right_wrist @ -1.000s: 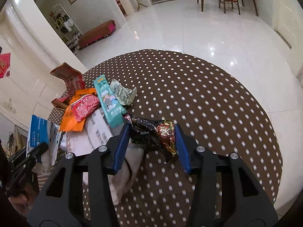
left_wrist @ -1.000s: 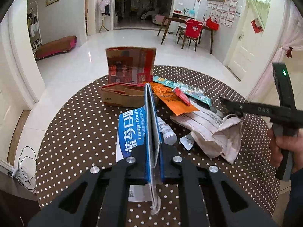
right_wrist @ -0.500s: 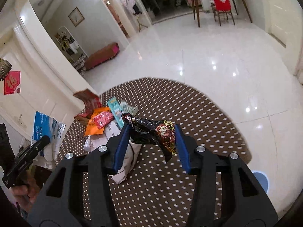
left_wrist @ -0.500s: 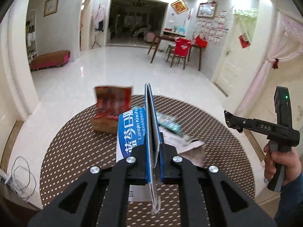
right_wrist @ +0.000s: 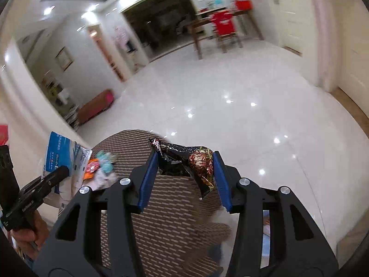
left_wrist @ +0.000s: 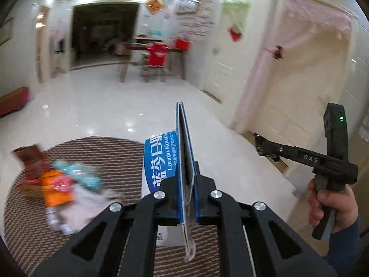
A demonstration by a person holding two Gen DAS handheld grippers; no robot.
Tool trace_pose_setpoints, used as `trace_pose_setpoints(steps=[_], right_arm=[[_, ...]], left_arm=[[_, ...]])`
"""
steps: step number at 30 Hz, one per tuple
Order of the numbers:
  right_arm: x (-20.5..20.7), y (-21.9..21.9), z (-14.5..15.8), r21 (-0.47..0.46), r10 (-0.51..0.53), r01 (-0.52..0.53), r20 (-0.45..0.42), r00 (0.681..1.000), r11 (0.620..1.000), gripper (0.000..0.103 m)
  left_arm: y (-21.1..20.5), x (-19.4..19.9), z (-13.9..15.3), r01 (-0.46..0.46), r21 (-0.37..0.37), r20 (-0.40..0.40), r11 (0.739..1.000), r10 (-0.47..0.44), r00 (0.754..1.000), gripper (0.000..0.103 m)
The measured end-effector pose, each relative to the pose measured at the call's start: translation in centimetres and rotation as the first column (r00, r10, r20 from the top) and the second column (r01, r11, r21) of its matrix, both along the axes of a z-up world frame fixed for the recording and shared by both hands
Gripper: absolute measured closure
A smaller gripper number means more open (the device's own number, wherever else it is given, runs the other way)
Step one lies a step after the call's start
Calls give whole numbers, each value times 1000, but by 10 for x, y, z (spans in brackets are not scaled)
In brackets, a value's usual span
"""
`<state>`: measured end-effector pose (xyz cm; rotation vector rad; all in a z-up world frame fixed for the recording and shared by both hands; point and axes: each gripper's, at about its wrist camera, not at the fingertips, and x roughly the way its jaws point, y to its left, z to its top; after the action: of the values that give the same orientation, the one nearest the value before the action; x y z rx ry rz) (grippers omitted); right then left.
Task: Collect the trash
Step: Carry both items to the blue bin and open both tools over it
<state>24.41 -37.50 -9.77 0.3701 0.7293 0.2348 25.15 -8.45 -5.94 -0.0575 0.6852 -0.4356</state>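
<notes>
Trash was mid-carry. Left wrist view: the left gripper (left_wrist: 187,184) pinched a blue-and-white packet (left_wrist: 161,159) above the dotted table (left_wrist: 30,217), where wrappers (left_wrist: 60,184) remained. Right wrist view: the right gripper (right_wrist: 184,175) clamped a dark foil wrapper (right_wrist: 184,161); next, probably a bin, unseen.

Motion blur smears the trash pile (left_wrist: 62,182) on my worktop (left_wrist: 110,230); I can't tell the wrappers apart. My blue packet (left_wrist: 161,159) hides its lower edge behind my left gripper (left_wrist: 186,180).
</notes>
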Motion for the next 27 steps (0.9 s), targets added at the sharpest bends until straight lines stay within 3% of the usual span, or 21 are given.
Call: trace_pose_setpoints(steps=[6, 13, 23, 25, 27], right_arm=[[-35, -88, -31, 25, -183, 185, -64, 981, 982, 56], [-57, -154, -96, 79, -311, 333, -206, 928, 940, 56], [-55, -196, -191, 179, -339, 441, -414, 845, 879, 54], [-54, -201, -202, 189, -339, 454, -437, 833, 870, 48], [-52, -206, -218, 220, -333, 474, -469, 818, 853, 43]], left_arm=[[-88, 14, -20, 179, -18, -73, 984, -180, 981, 95], [-183, 27, -75, 343, -12, -225, 939, -336, 914, 95], [-266, 49, -166, 445, 55, -456, 894, -374, 808, 94], [-282, 54, -182, 460, 62, -504, 886, -370, 780, 91], [-281, 57, -195, 456, 67, -526, 888, -357, 772, 80]])
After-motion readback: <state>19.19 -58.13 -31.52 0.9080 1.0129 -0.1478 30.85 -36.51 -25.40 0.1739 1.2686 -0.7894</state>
